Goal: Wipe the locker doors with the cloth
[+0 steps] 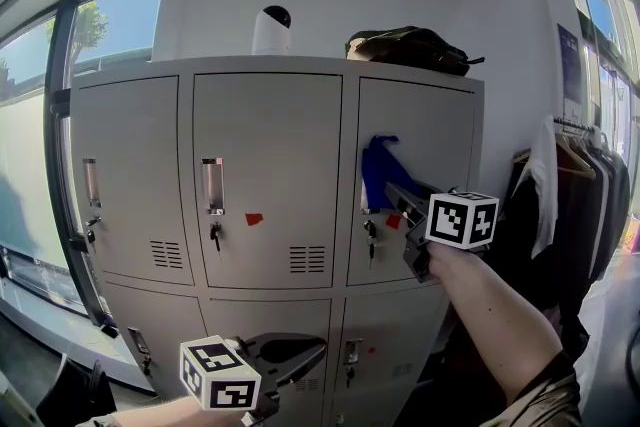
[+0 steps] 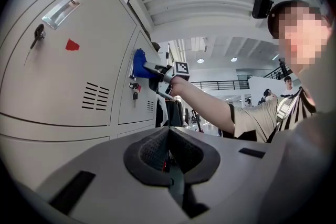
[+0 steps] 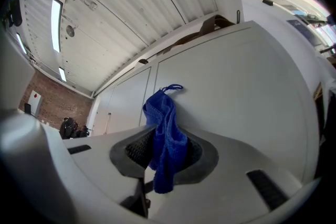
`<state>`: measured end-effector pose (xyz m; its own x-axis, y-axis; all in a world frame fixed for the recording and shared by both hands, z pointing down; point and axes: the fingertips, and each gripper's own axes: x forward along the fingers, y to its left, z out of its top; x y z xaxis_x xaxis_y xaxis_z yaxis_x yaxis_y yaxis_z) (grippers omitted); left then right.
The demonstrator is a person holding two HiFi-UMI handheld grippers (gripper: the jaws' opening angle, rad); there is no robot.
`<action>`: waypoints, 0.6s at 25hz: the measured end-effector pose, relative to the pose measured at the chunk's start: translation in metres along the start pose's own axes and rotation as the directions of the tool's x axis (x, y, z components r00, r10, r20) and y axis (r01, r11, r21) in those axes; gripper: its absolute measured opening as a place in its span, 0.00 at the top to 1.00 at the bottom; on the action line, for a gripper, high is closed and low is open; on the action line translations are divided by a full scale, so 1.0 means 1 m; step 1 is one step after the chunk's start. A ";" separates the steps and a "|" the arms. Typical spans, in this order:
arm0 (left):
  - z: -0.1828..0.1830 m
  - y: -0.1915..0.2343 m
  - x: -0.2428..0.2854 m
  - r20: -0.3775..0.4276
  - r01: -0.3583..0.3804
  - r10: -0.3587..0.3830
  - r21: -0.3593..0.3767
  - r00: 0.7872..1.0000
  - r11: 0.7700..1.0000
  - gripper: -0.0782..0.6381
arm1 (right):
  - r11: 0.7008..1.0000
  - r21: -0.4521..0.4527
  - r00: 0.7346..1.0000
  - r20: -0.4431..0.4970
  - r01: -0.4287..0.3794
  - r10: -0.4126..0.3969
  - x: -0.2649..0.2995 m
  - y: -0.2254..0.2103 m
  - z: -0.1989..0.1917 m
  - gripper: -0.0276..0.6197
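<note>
A blue cloth (image 1: 379, 173) is pressed against the upper right locker door (image 1: 425, 130), over its handle. My right gripper (image 1: 398, 198) is shut on the cloth; in the right gripper view the blue cloth (image 3: 165, 139) hangs pinched between the jaws and touches the grey door (image 3: 236, 92). My left gripper (image 1: 305, 352) is low in front of the lower doors, shut, holding nothing. From the left gripper view the cloth (image 2: 139, 64) and right gripper (image 2: 152, 68) show far along the locker row.
Grey locker bank with upper doors left (image 1: 125, 175) and middle (image 1: 265, 175), each with handle and key. White dome device (image 1: 271, 30) and dark bag (image 1: 410, 47) on top. Clothes hang on a rack (image 1: 575, 205) at right. Window at left.
</note>
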<state>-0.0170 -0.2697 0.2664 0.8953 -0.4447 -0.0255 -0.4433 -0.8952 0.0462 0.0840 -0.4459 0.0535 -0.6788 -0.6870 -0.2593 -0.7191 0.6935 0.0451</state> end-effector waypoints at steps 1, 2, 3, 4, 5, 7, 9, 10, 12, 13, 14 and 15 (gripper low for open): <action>-0.001 -0.001 0.002 -0.002 0.003 -0.003 0.000 1.000 1.000 0.88 | 1.000 0.000 1.000 -0.003 0.016 -0.016 -0.005 -0.009 0.000 0.84; -0.002 -0.002 0.004 -0.005 0.006 -0.006 0.001 1.000 1.000 0.88 | 0.999 0.000 0.999 -0.008 0.033 -0.033 -0.011 -0.018 -0.001 0.84; -0.003 -0.004 0.006 -0.008 0.009 -0.009 0.001 1.000 1.000 0.88 | 0.999 -0.001 0.999 -0.012 0.049 -0.049 -0.017 -0.027 -0.001 0.84; -0.004 -0.005 0.008 -0.012 0.011 -0.011 0.002 1.000 1.000 0.88 | 0.998 -0.005 0.998 -0.015 0.067 -0.067 -0.023 -0.036 -0.001 0.84; -0.004 -0.006 0.010 -0.014 0.012 -0.012 0.002 1.000 1.000 0.88 | 0.996 -0.009 0.996 -0.016 0.085 -0.086 -0.030 -0.046 0.000 0.84; -0.005 -0.007 0.014 -0.013 0.015 -0.015 -0.001 1.000 1.000 0.88 | 0.992 -0.008 0.992 -0.017 0.126 -0.126 -0.044 -0.067 0.002 0.84; -0.005 -0.010 0.019 -0.013 0.023 -0.023 -0.004 1.000 1.000 0.88 | 0.985 -0.004 0.985 -0.018 0.171 -0.171 -0.059 -0.089 0.004 0.84; -0.005 -0.012 0.021 -0.014 0.028 -0.028 -0.003 0.999 1.000 0.88 | 0.981 -0.001 0.981 -0.019 0.194 -0.194 -0.067 -0.100 0.005 0.84; -0.006 -0.015 0.025 -0.020 0.036 -0.036 0.000 0.999 0.999 0.88 | 0.970 0.004 0.970 -0.020 0.241 -0.241 -0.083 -0.123 0.005 0.84; -0.007 -0.016 0.027 -0.021 0.037 -0.037 0.000 0.999 0.999 0.88 | 0.964 0.005 0.964 -0.020 0.265 -0.265 -0.091 -0.134 0.005 0.84; -0.008 -0.016 0.029 -0.022 0.038 -0.038 -0.001 0.999 0.999 0.88 | 0.958 0.006 0.958 -0.020 0.287 -0.287 -0.099 -0.145 0.005 0.84; -0.008 -0.017 0.030 -0.022 0.039 -0.039 -0.003 0.999 0.999 0.88 | 0.952 0.008 0.951 -0.020 0.307 -0.307 -0.106 -0.154 0.005 0.84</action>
<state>0.0180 -0.2678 0.2729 0.9128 -0.4085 -0.0051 -0.4078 -0.9118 0.0481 0.2674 -0.4792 0.0688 -0.4280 -0.8710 -0.2413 -0.8917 0.4505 -0.0443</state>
